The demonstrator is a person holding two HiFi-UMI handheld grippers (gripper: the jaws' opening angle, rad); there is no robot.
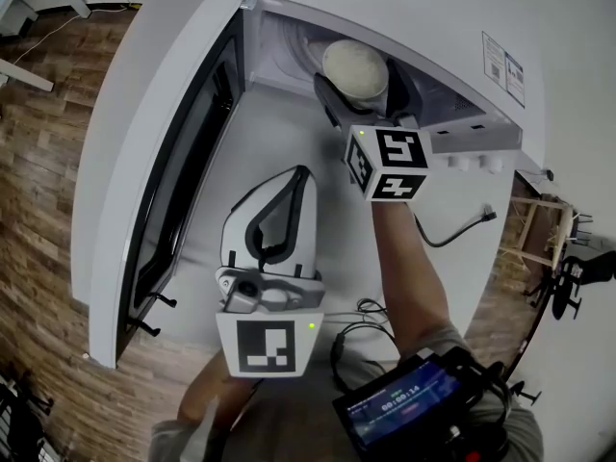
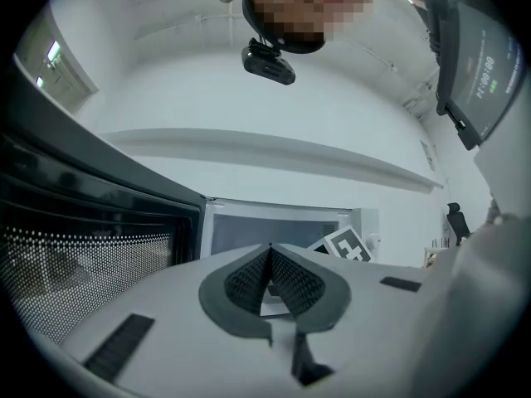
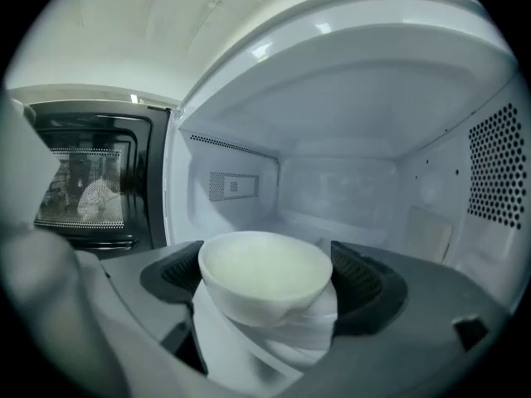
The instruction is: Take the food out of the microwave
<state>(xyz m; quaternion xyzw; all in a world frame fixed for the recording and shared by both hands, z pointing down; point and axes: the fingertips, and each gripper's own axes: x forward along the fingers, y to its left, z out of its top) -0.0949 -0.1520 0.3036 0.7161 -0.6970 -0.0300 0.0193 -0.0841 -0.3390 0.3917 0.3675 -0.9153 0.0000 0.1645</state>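
microwave (image 3: 373, 114) stands open, its door (image 1: 178, 191) swung wide to the left, as the right gripper (image 1: 361, 80) reaches into the cavity with its jaws spread far apart on either side of a white bowl (image 3: 265, 276). the pads sit just beside the rim and are not visibly squeezing it. the bowl is inside the oven, near the front opening, and its pale contents are too washed out to identify. the left gripper (image 1: 300, 173) hangs outside in front of the door, jaws pressed together on nothing. the risk from here lies in the close: the bowl's wall is smooth and curved, so pads that bite low or off-centre could let it ride up, tip and spill, or squirt free. drawn out crooked, it might clip the cavity's front edge or the door, and the idle left gripper is not placed to catch it.
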